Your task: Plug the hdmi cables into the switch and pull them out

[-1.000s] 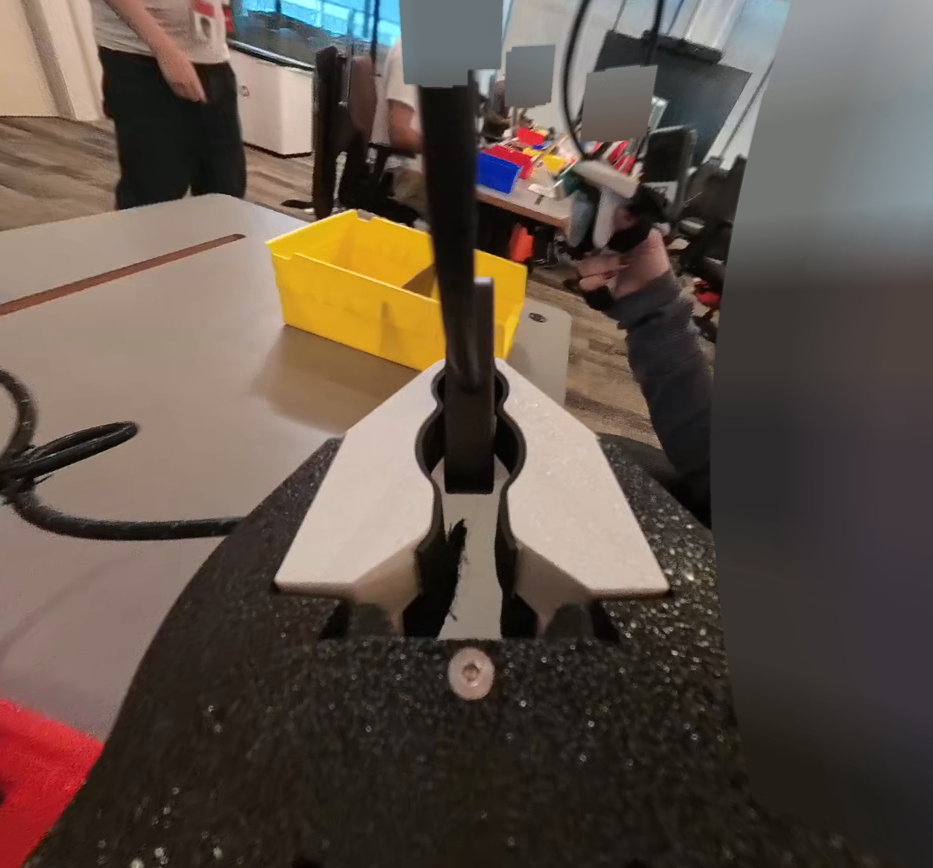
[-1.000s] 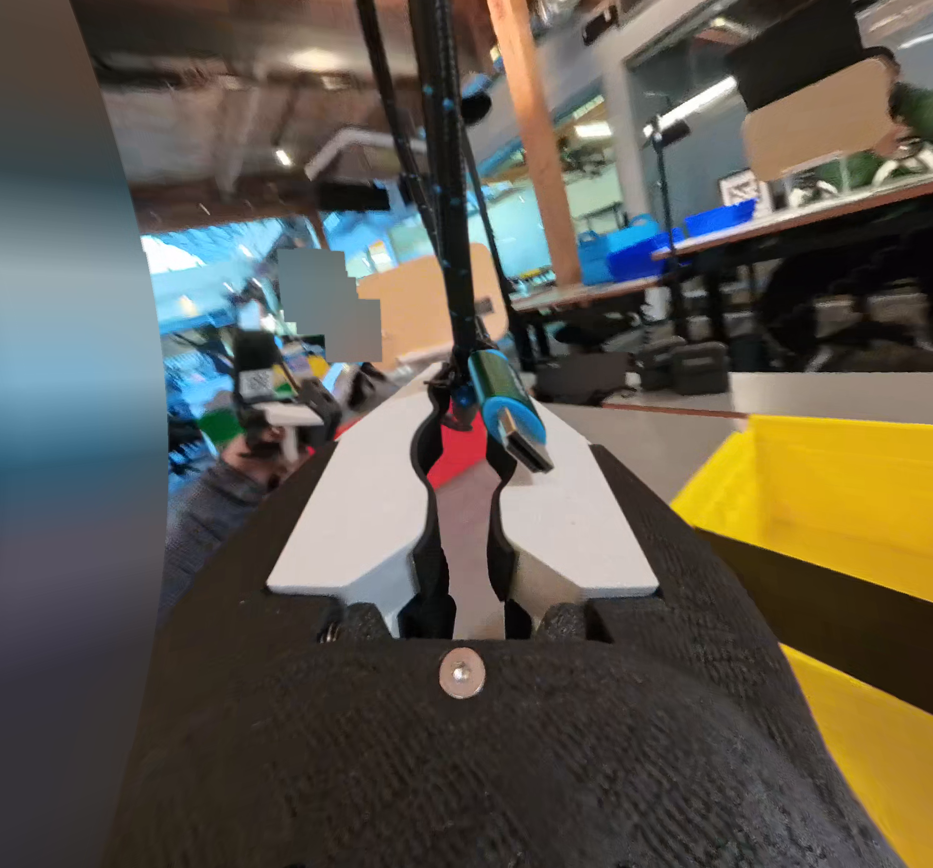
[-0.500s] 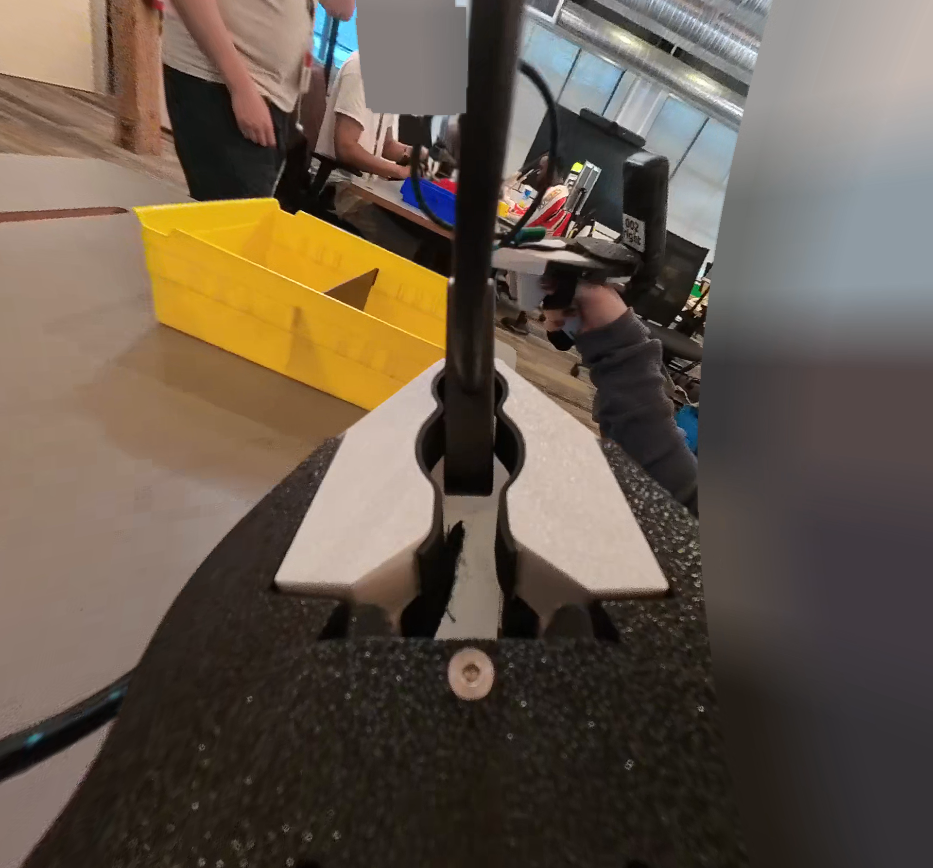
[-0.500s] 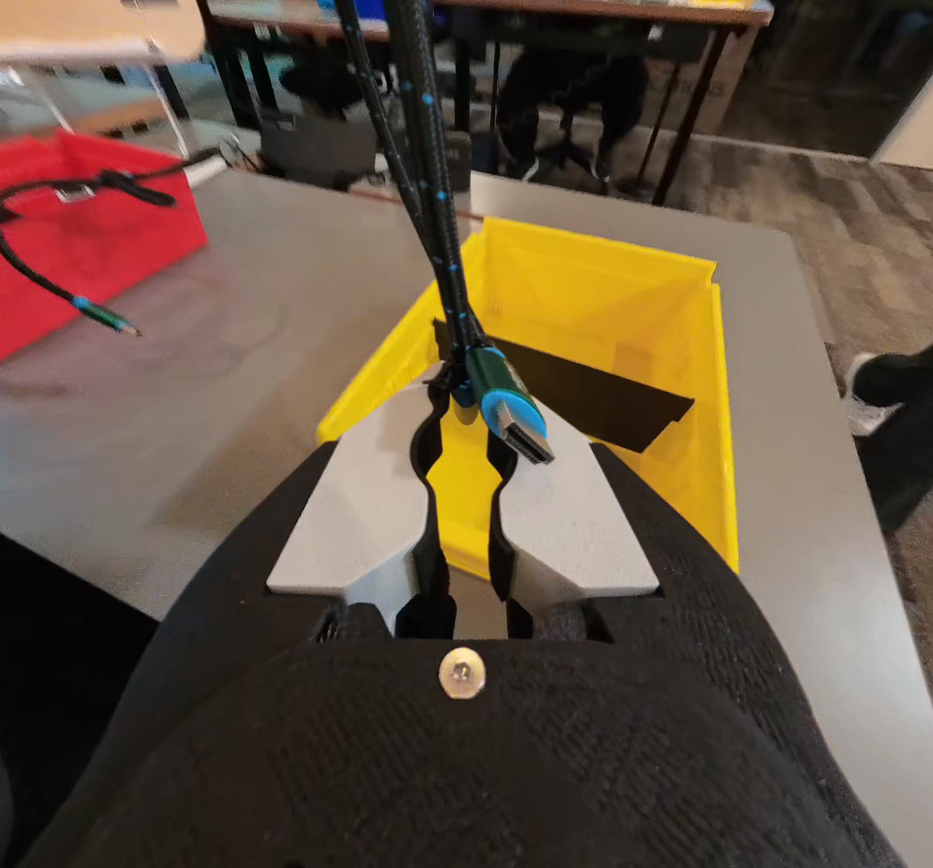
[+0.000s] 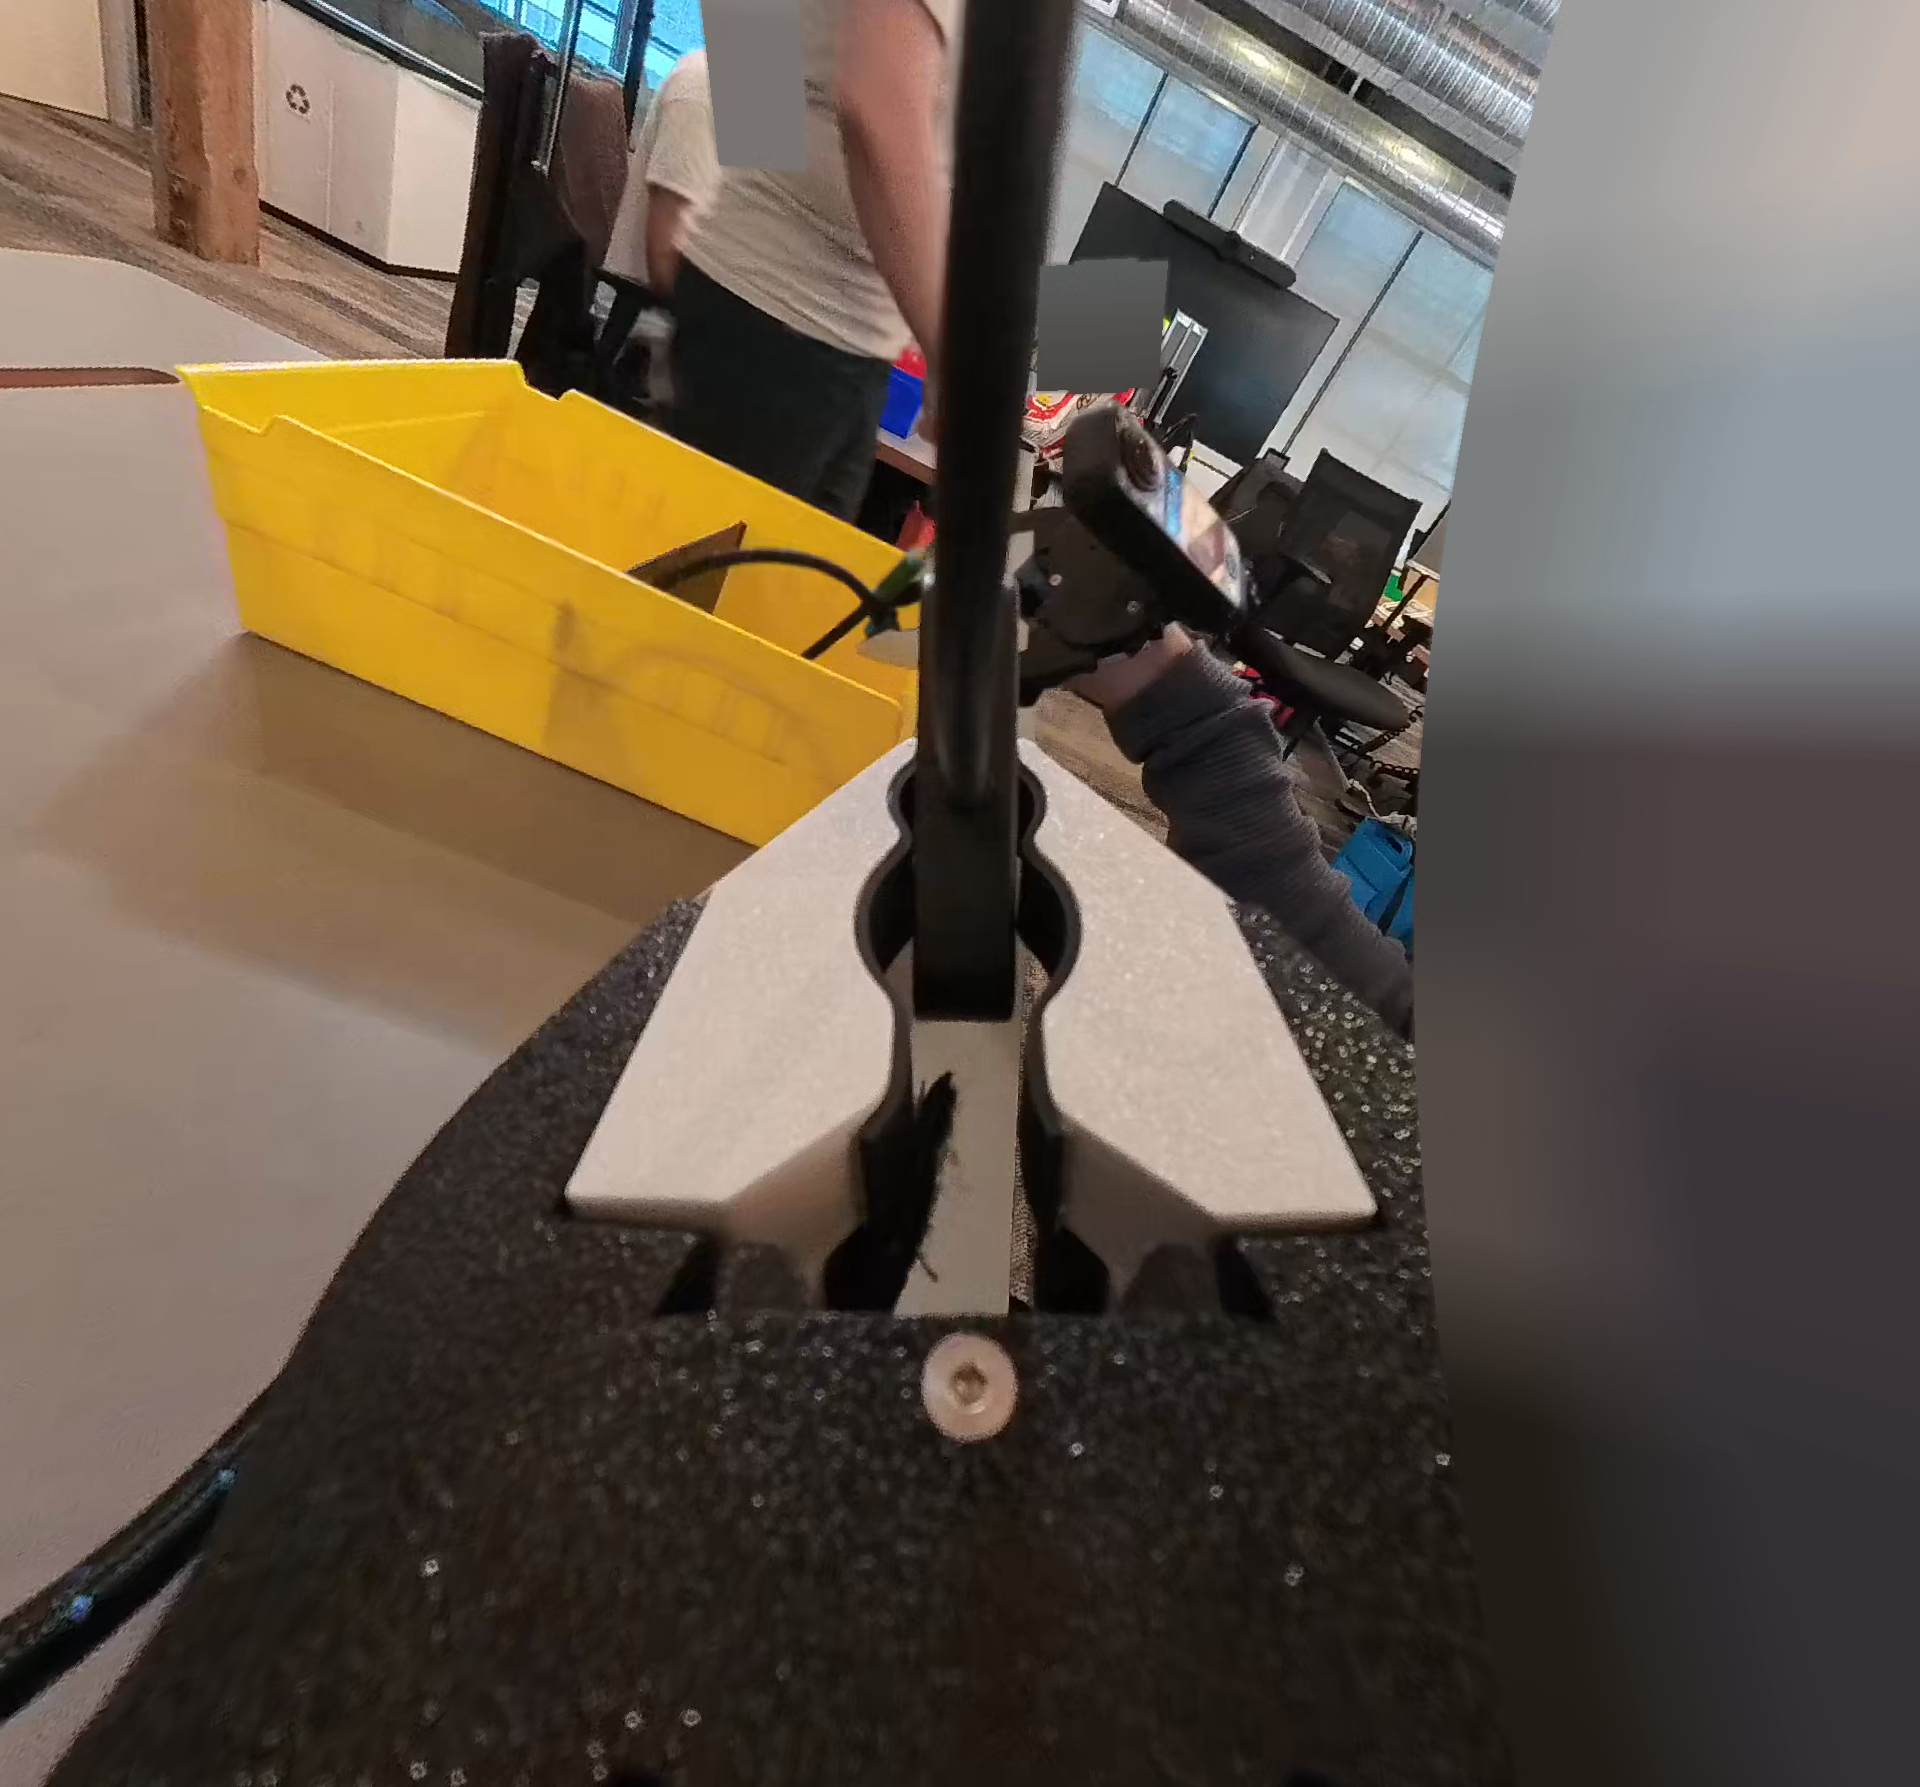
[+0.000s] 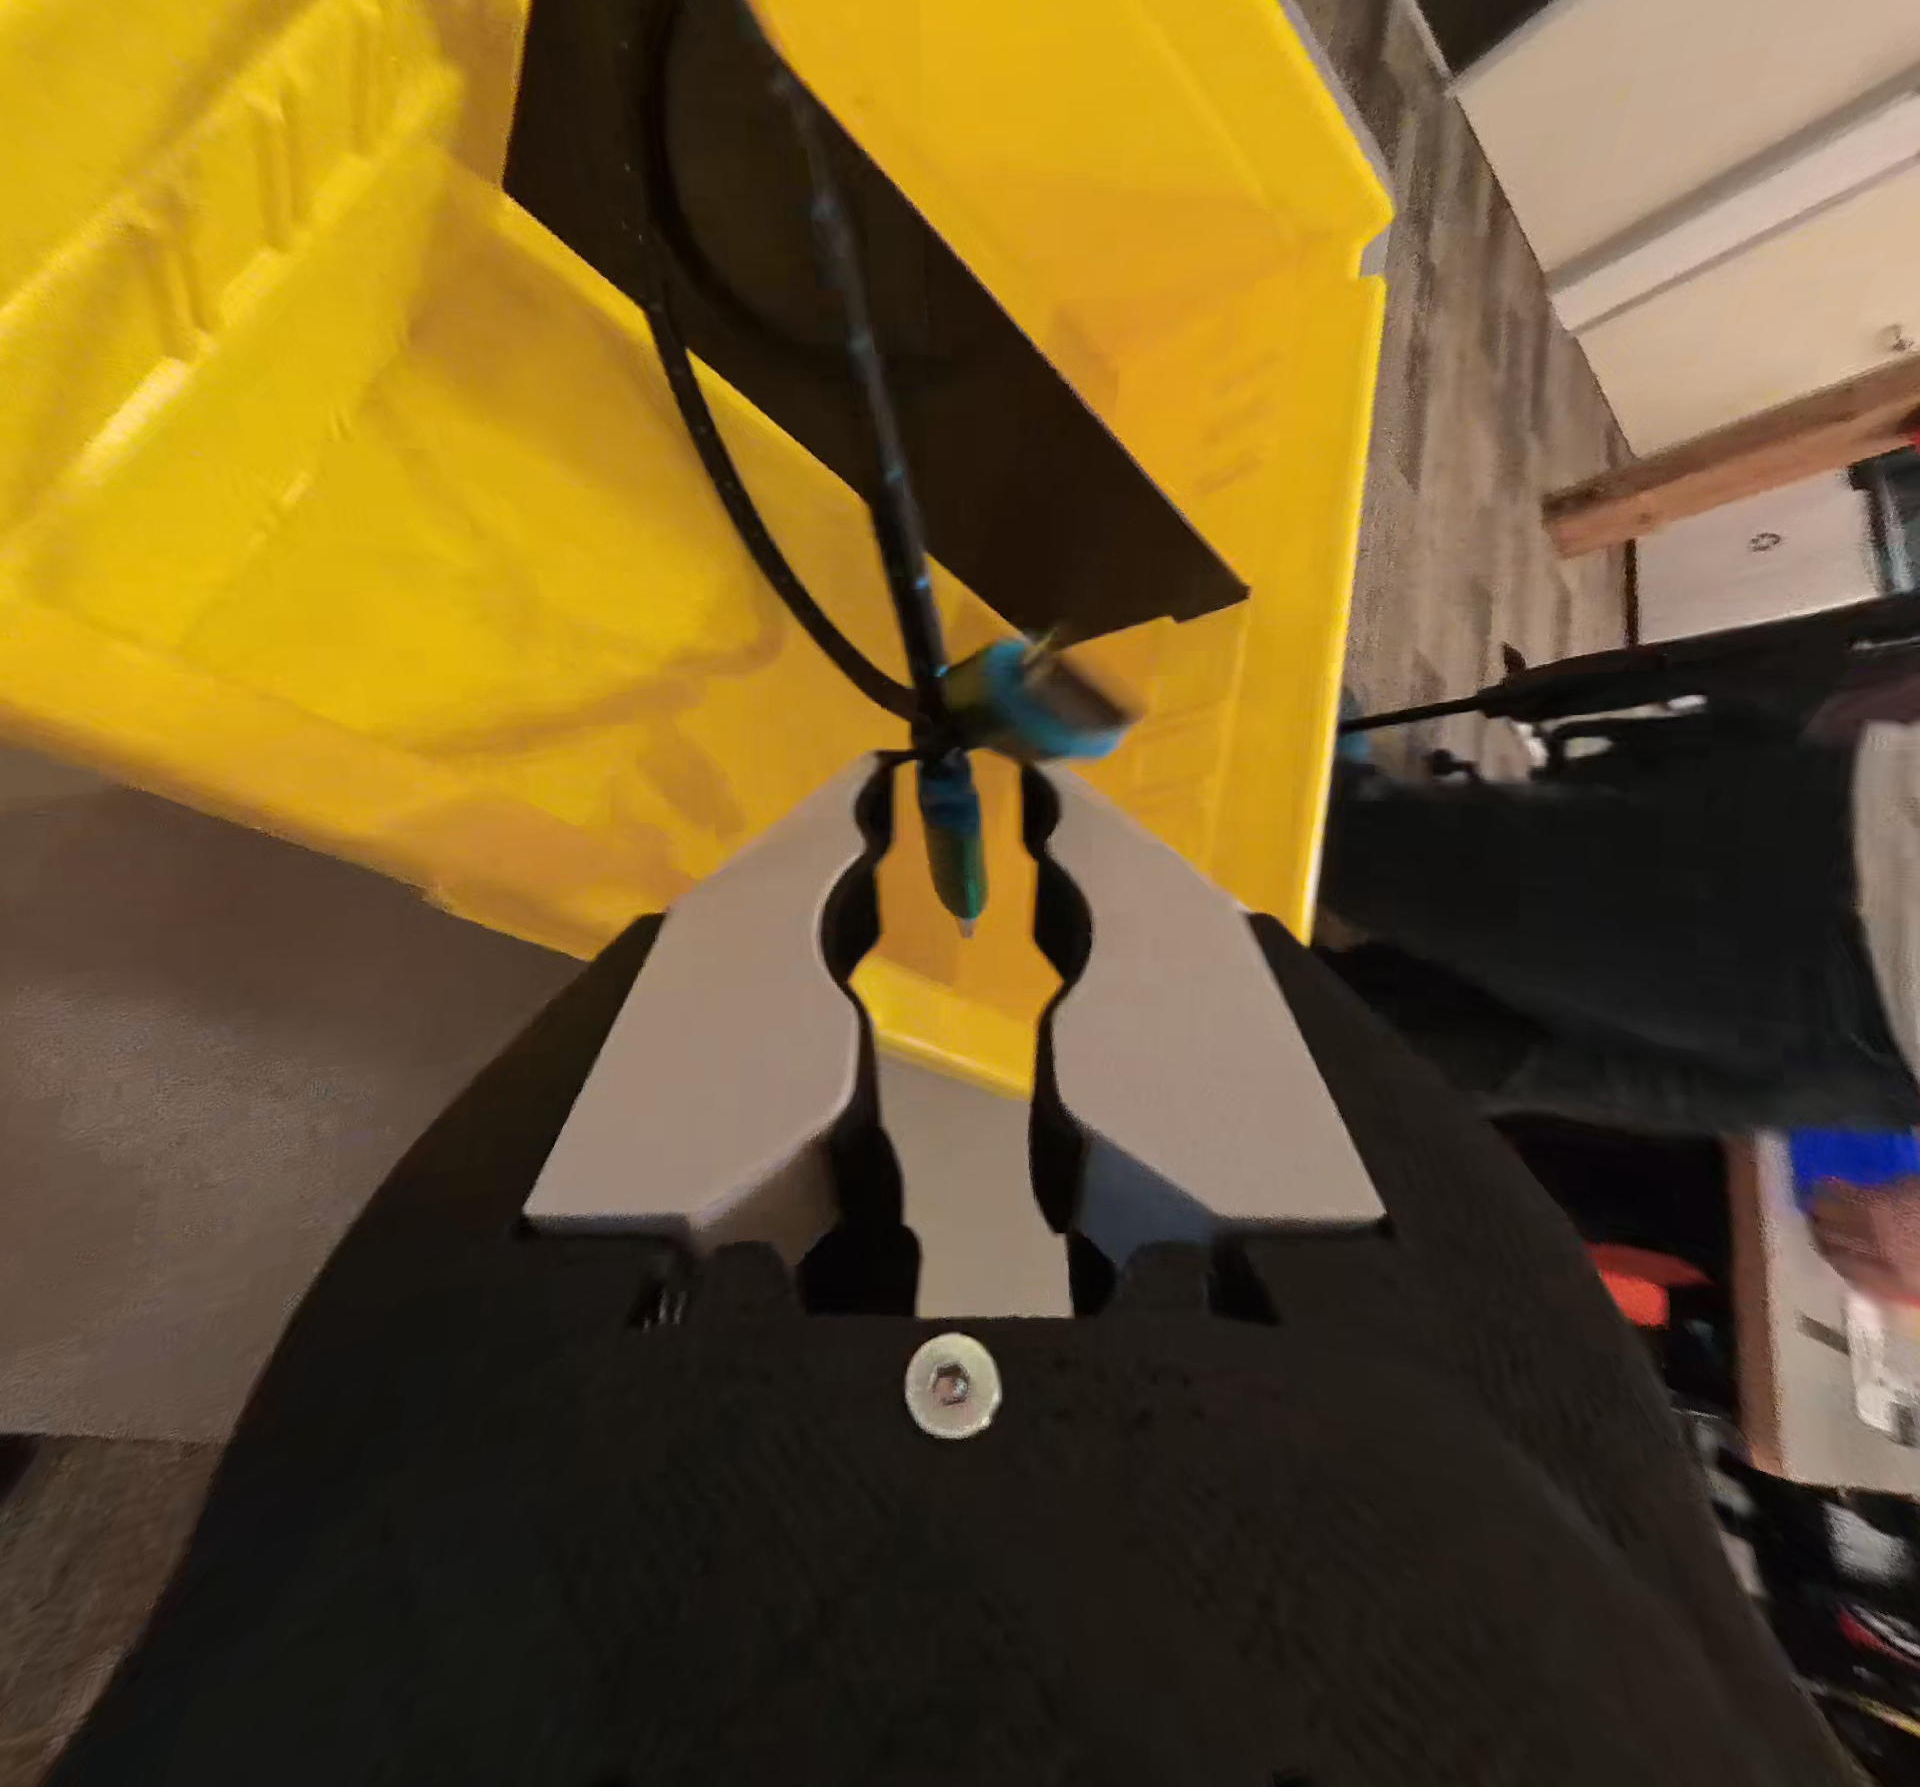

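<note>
— Fingers point(image 5: 748, 1031) of the left gripper point(image 5: 964, 802) are seen closed on a black HDMI plug point(image 5: 964, 906), whose stiff black cable point(image 5: 992, 303) is carried straight up out of the left wrist view. How is the right gripper point(image 6: 958, 781) set?

— Its jaws are parted, with a clear gap between the grey fingers point(image 6: 707, 1041). A teal-collared plug point(image 6: 958, 854) of the braided cable point(image 6: 883, 449) is seen hanging in that gap, and a second blue plug point(image 6: 1039, 698) is blurred just beyond the tips. Whether either plug is touched by the fingers cannot be told.

— Where are the cables led?

— They are looped down into the yellow bin point(image 6: 312, 407), across its black divider point(image 6: 935, 366). The bin is placed on the grey table point(image 5: 260, 958), close to the edge.

— Is the right gripper shown from the other side?

— It is, in the left wrist view, held over the bin's near end by a hand in a grey sleeve point(image 5: 1226, 781), with a thin cable point(image 5: 821, 574) arching from it into the bin.

— And the switch?

— It cannot be made out in either view. A standing person point(image 5: 810, 262) is seen behind the bin.
</note>
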### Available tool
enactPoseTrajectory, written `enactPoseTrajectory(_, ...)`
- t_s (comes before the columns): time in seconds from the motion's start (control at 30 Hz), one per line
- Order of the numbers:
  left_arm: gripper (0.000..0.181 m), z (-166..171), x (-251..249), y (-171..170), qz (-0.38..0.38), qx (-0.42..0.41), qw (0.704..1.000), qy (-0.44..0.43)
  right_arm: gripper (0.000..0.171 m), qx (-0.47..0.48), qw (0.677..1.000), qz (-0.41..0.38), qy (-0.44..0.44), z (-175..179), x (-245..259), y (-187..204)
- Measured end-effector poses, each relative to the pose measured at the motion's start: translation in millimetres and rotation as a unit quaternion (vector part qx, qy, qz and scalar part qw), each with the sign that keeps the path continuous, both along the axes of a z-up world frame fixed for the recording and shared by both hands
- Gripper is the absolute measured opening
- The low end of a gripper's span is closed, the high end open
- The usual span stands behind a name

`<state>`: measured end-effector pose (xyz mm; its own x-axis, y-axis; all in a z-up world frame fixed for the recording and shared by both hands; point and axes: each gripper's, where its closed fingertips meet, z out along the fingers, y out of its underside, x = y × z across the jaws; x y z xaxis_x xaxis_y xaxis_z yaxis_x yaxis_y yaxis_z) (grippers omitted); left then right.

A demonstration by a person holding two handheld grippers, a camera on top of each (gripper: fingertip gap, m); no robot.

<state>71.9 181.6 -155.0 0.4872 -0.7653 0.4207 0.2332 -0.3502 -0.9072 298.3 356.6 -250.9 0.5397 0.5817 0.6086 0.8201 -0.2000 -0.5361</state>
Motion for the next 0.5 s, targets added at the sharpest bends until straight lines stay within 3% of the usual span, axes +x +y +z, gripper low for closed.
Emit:
enactPoseTrajectory(0.07,0.011,-0.8,-0.7,0.6,0.002,-0.001,1.0,-0.001,0.054,-0.03,0.999,-0.007,0.018,-3.8,-1.6,-3.8)
enactPoseTrajectory(0.17,0.011,-1.0,-1.6,1.4,0.004,-0.003,1.0,-0.004,0.08,-0.076,0.996,-0.033,0.038,-6.6,7.2,-14.2)
enactPoseTrajectory(0.33,0.011,0.9,-1.5,1.8,0.006,0.001,1.0,-0.006,0.086,-0.06,0.994,-0.069,0.067,17.0,34.3,-27.1)
enactPoseTrajectory(0.5,0.011,7.4,2.6,0.3,0.004,0.009,1.0,-0.016,0.085,-0.004,0.987,-0.052,0.153,54.5,24.6,-27.8)
